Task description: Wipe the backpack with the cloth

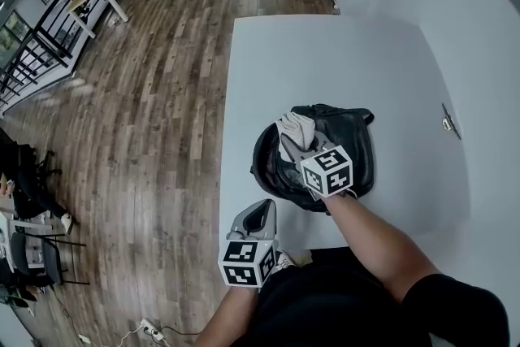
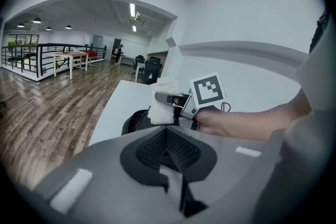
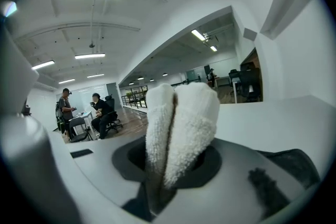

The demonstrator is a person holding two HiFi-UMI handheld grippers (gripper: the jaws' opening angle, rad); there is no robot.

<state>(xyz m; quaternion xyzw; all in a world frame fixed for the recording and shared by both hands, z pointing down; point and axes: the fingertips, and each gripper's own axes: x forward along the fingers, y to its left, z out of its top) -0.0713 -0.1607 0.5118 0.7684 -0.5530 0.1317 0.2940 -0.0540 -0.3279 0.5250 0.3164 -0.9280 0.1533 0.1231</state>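
1 folded cloth (image 1: 297,126) clamped in right gripper (image 1: 291,144) over black backpack (image 1: 349,134), ready for wiping; left gripper (image 1: 258,217) pressed closed, empty, parked aside at table (image 1: 325,53) edge.

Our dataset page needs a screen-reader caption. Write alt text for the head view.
The right claw grips a white cloth over a black backpack lying on a white table. The left claw is shut and empty by the table's near edge.

White cloth (image 1: 294,128), black backpack (image 1: 359,149), white table (image 1: 325,61), brown plank floor (image 1: 162,93)
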